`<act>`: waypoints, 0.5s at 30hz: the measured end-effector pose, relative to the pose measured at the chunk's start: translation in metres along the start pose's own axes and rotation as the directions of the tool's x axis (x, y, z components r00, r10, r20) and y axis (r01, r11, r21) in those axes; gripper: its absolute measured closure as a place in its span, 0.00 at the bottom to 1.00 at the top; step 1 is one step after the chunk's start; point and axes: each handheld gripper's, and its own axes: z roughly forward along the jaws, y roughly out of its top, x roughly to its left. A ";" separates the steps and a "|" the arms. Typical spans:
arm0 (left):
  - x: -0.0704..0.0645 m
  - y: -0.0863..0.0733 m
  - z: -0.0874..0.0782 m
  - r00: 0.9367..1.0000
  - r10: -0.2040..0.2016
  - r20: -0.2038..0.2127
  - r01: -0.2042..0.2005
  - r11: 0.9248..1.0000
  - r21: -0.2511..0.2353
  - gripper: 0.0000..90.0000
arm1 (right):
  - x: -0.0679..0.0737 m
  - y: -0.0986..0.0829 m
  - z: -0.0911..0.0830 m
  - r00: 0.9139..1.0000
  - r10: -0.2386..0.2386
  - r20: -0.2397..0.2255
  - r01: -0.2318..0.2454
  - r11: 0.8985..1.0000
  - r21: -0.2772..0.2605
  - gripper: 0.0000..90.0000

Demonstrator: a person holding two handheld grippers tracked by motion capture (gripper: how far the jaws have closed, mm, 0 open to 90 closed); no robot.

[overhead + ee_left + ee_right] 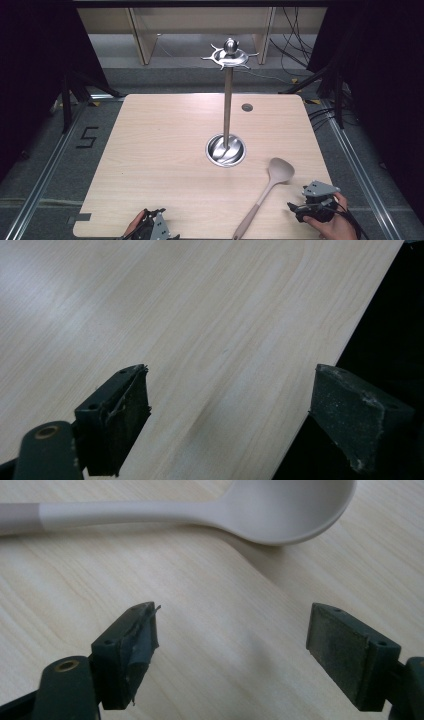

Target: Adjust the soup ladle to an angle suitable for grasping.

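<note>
A beige spoon (267, 190) lies on the wooden table (165, 150), bowl toward the far side, handle reaching the near edge. In the right gripper view its bowl (295, 510) and handle sit just ahead of the jaws. My right gripper (300, 205) is open just right of the spoon, near the table's right front, with nothing between its jaws (232, 655). My left gripper (150, 227) rests at the near edge, left of centre, open over bare wood (230, 420). A metal utensil stand (227, 100) rises from a round base at the table's centre.
The stand's hooked top ring (230, 55) stands high above the table. A small round grommet (247, 107) is set in the far right of the tabletop. Metal rails (45, 170) run along the floor on both sides; cables (295, 50) lie behind.
</note>
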 end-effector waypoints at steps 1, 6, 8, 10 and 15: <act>0.000 0.000 0.000 1.000 -0.001 0.002 0.001 1.000 0.001 0.17 | 0.000 0.000 0.000 1.000 -0.016 -0.001 0.016 1.000 -0.003 0.24; 0.000 0.000 0.000 1.000 -0.001 0.008 0.001 1.000 0.002 0.17 | 0.002 0.004 -0.003 0.996 -0.087 -0.010 0.087 0.996 -0.009 0.24; 0.000 0.000 0.001 1.000 -0.003 0.002 0.003 1.000 0.002 0.17 | 0.003 0.006 -0.003 0.994 -0.107 -0.017 0.106 0.994 -0.011 0.24; 0.000 0.000 0.000 1.000 -0.003 0.002 0.003 1.000 0.002 0.17 | 0.004 0.007 -0.004 0.993 -0.118 -0.019 0.118 0.993 -0.013 0.24; 0.000 0.000 0.000 1.000 -0.002 0.006 0.002 1.000 0.003 0.17 | 0.010 0.014 -0.004 0.985 -0.170 -0.032 0.169 0.985 -0.014 0.25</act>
